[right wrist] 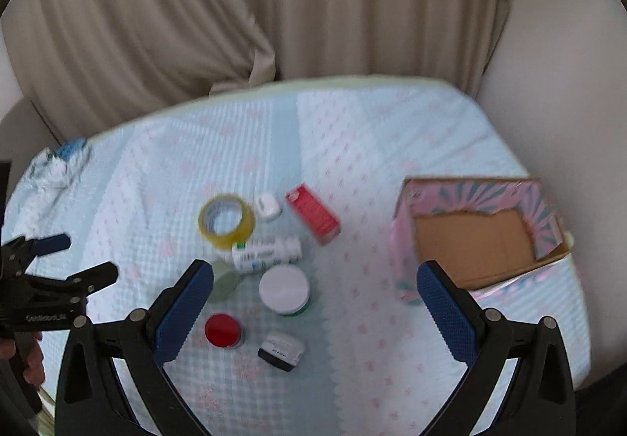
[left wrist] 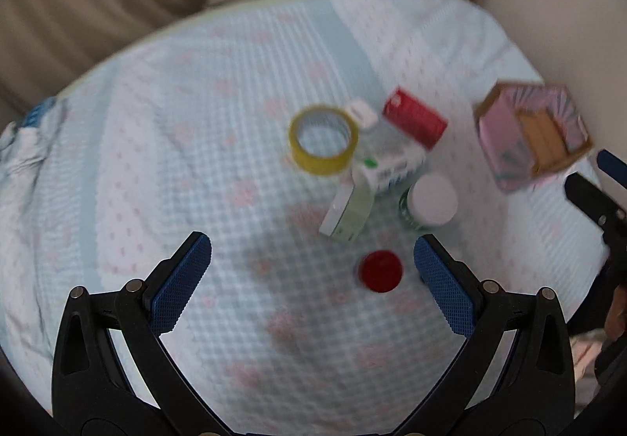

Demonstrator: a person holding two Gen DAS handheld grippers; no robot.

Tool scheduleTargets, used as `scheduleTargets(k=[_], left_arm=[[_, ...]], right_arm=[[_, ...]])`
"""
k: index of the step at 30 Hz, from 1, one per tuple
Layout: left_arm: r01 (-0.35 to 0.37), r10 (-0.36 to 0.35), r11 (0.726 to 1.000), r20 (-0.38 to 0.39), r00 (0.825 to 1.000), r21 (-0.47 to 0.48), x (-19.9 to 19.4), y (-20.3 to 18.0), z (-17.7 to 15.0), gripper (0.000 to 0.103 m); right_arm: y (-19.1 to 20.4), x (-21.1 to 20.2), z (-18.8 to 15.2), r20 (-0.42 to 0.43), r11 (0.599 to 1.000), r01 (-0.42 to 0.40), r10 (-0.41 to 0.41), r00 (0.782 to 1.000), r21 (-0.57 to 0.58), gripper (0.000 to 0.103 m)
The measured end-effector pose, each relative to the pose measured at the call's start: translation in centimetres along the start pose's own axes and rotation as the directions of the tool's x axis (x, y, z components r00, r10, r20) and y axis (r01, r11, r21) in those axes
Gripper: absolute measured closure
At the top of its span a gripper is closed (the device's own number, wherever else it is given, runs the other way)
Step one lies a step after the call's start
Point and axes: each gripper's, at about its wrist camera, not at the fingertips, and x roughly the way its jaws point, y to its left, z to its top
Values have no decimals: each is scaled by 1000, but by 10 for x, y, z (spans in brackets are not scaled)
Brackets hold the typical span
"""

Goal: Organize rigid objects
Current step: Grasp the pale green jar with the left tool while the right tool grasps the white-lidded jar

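Note:
A cluster of small things lies on the blue checked cloth (right wrist: pixel 352 146): a yellow tape roll (right wrist: pixel 226 220) (left wrist: pixel 323 138), a red box (right wrist: pixel 312 213) (left wrist: pixel 414 118), a white labelled bottle (right wrist: pixel 266 252) (left wrist: pixel 386 158), a white-lidded jar (right wrist: pixel 285 290) (left wrist: pixel 430 201), a red-capped item (right wrist: pixel 222 330) (left wrist: pixel 381 271), a small white case (right wrist: pixel 268 205), a pale green box (left wrist: pixel 347 210) and a black-and-white item (right wrist: pixel 281 351). An open pink cardboard box (right wrist: pixel 478 236) (left wrist: pixel 533 134) stands to the right. My left gripper (left wrist: pixel 312 279) is open above the red cap. My right gripper (right wrist: pixel 313 310) is open above the cluster. Both are empty.
Beige curtains (right wrist: pixel 274 5) hang behind the table. A blue-and-white crumpled cloth (right wrist: pixel 58 165) lies at the far left edge. The left gripper shows at the left of the right wrist view (right wrist: pixel 58 279), the right gripper at the right edge of the left wrist view (left wrist: pixel 595 197).

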Motion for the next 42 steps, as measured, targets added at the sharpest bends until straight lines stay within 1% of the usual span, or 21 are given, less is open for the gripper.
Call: scheduleTargets(k=[4,6,8,11,14,16,18,20,21,23,25,26,27,28,29,30,31,34,37,40,42], left_arm=[[40,-35,998,-87,996,57,53,-7,3,4],[54,-41,994,-127,991,97,76,-12,3,6],[56,-33,989,-162,986,139,98,-19,2,7],[59,-25,983,-190,981,176,121,-25,4,8],[69,-24,979,-228,973,191,146,-28,7,12],[74,-21,976,-250,968,203,162,-31,8,17],[77,-19,974,-263,965,212,174,-34,10,19],[85,-25,974,-277,961,209,184,-36,10,19],[88,-27,974,-282,959,207,188,-37,11,20],[94,-31,974,-294,955,205,194,-39,10,26],[97,-33,975,-302,953,201,198,-39,9,39],[99,-36,975,-304,952,196,200,-39,9,44],[100,-37,976,-309,950,191,203,-40,9,51],[105,-42,977,-314,949,187,203,-40,8,56],[112,-49,977,-316,948,183,204,-40,8,58],[110,-48,977,-313,949,185,205,-40,9,60],[106,-43,976,-309,950,190,205,-41,9,60],[96,-33,976,-303,952,193,206,-43,8,60],[91,-35,980,-293,955,179,205,-42,11,61],[89,-41,983,-283,958,159,193,-42,11,62],[84,-41,985,-269,962,149,185,-42,11,63]], right_arm=[[15,51,-13,-66,998,-37,33,997,-53,0],[21,77,-19,-110,995,-46,36,993,-91,0],[24,106,-26,-171,991,-67,46,984,-118,0],[27,146,-33,-238,984,-86,47,970,-155,0],[30,174,-41,-289,975,-97,37,957,-198,0],[31,189,-45,-307,972,-114,46,951,-207,0],[32,202,-49,-328,966,-137,59,943,-219,0],[34,216,-51,-342,959,-145,54,938,-245,0],[35,220,-52,-342,955,-148,53,938,-257,4],[36,227,-52,-348,947,-159,54,936,-279,6],[37,233,-51,-344,944,-161,54,938,-290,6],[37,235,-51,-344,942,-162,54,937,-293,7],[38,238,-51,-345,941,-163,54,937,-295,13],[40,239,-52,-348,940,-167,56,936,-296,21],[42,241,-52,-356,939,-172,59,933,-296,24],[44,242,-52,-364,938,-182,66,929,-294,31],[46,243,-52,-376,936,-204,86,922,-288,36],[53,245,-50,-376,934,-191,67,924,-303,36],[57,246,-49,-380,938,-187,66,923,-292,36],[57,244,-46,-381,945,-181,67,922,-272,36],[58,240,-43,-372,950,-169,61,926,-264,36]])
